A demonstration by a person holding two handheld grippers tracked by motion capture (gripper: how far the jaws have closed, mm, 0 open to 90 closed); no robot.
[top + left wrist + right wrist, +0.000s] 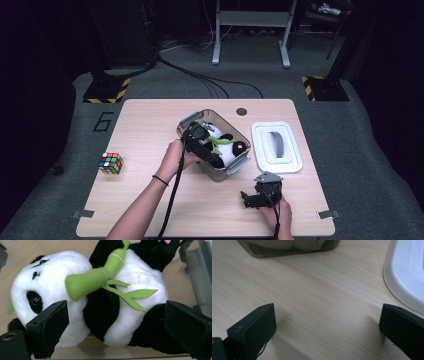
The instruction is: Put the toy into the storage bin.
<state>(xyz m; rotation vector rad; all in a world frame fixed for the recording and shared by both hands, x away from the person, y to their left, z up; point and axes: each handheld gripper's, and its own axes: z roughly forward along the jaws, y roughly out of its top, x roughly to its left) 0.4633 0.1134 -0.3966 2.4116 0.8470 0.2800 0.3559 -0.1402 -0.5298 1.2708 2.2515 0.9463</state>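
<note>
A black-and-white plush panda (pixel 227 146) lies on its back inside a clear plastic box (pixel 216 173) at the middle of the table. It hugs a green bamboo stalk (pixel 95 280). My left gripper (pixel 211 156) reaches into the box from the left. In the left gripper view the left gripper (pixel 116 307) is open, its jaws standing wide on either side of the panda (pixel 140 272), one by the head and one by a black leg. My right gripper (pixel 248 197) rests low near the front edge, open, with bare table between the jaws of the right gripper (pixel 327 312).
The box's white lid (pixel 277 147) with a grey handle lies flat to the right of the box; its rim (pixel 407 272) shows near the right gripper. A Rubik's cube (pixel 110 163) sits at the table's left edge. The box's base (pixel 287 247) is just ahead of the right gripper.
</note>
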